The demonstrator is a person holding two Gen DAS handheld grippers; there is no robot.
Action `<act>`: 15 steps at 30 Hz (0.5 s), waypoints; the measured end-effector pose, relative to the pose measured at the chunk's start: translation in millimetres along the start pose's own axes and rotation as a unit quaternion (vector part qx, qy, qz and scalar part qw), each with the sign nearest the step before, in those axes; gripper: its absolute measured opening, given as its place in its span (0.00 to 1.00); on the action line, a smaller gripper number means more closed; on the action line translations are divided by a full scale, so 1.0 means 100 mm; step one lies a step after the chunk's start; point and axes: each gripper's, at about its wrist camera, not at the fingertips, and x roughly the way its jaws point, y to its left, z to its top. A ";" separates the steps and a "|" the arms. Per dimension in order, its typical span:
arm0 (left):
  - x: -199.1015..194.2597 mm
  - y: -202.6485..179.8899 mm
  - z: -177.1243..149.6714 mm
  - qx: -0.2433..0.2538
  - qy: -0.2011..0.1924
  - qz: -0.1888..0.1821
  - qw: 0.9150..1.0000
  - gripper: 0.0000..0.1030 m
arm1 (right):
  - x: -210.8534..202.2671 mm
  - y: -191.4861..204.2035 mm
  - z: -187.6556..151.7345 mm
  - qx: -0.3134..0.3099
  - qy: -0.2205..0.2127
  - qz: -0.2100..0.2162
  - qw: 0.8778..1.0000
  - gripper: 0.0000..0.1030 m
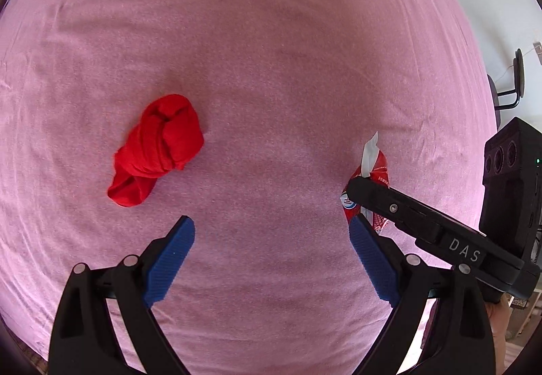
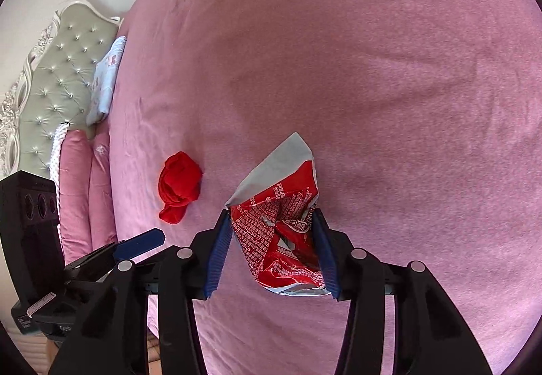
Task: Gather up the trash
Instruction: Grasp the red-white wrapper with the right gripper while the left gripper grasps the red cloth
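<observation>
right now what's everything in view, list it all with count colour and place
snack wrapper: 1, red and silver, crumpled, between the right gripper's fingers
sock bundle: 1, red, on the sheet ahead of the left gripper
bed sheet: 1, pink, under everything
pillows: 2, pink, by the headboard
headboard: 1, grey tufted, far left in right view
left gripper: 1, black with blue pads, open, holding nothing
right gripper: 1, black with blue pads, shut on the wrapper

Wrapper (image 1: 372, 171) largely hidden by the right tongs (image 1: 364, 192), its print perhaps too small to be read, headboard (image 2: 50, 77) cut off at the edge
</observation>
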 end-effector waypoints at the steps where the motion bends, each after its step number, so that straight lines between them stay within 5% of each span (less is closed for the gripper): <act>1: -0.04 0.07 0.02 0.000 -0.003 0.005 1.000 0.89 | 0.04 0.05 0.00 0.003 0.002 0.007 1.000 0.45; 8: -0.11 0.49 0.23 -0.010 -0.008 0.039 0.999 0.89 | 0.25 0.25 0.05 0.019 0.009 0.032 0.999 0.45; 15: 0.25 0.66 0.48 -0.006 0.016 0.065 0.998 0.89 | 0.38 0.28 0.07 0.031 0.013 0.038 0.999 0.45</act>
